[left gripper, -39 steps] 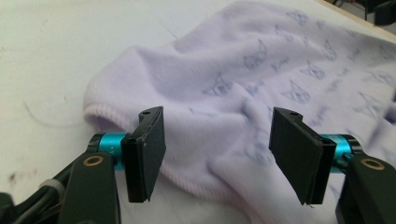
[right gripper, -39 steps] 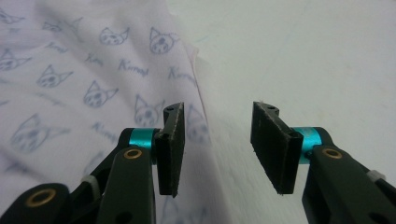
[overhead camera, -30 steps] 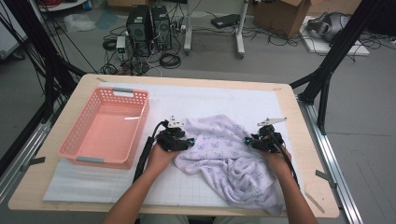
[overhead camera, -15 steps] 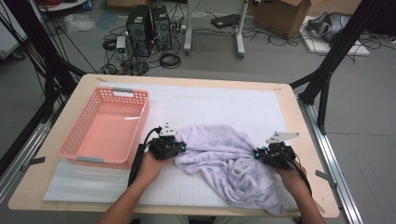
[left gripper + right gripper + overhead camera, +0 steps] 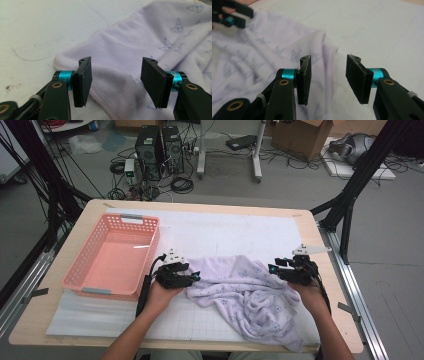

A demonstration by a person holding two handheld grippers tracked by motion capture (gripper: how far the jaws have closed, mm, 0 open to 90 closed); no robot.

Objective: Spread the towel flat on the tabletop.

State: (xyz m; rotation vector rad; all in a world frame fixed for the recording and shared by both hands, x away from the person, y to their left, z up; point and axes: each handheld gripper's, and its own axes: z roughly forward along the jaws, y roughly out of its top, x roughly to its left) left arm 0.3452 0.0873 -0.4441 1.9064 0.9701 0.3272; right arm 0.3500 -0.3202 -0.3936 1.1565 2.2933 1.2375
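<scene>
A lilac printed cloth (image 5: 245, 290) lies rumpled on the white mat. My left gripper (image 5: 194, 278) is at its left corner. In the left gripper view its jaws (image 5: 117, 62) stand open over the cloth's hemmed edge (image 5: 140, 45); they have just been opening and the pads do not press on it. My right gripper (image 5: 273, 269) hovers at the cloth's right end. Its jaws (image 5: 329, 58) have also just been opening, with a fold of the cloth (image 5: 262, 57) below the gap, untouched. The left gripper (image 5: 234, 15) appears far off in the right gripper view.
An empty pink basket (image 5: 112, 260) stands left of the left hand. The white mat (image 5: 225, 230) stretches bare behind the cloth. The cloth's lower corner (image 5: 295, 342) reaches close to the table's front edge.
Both grippers pulled apart, drawing the cloth's top edge out wider, then opened and let it go. The right gripper has lifted a little off the cloth.
</scene>
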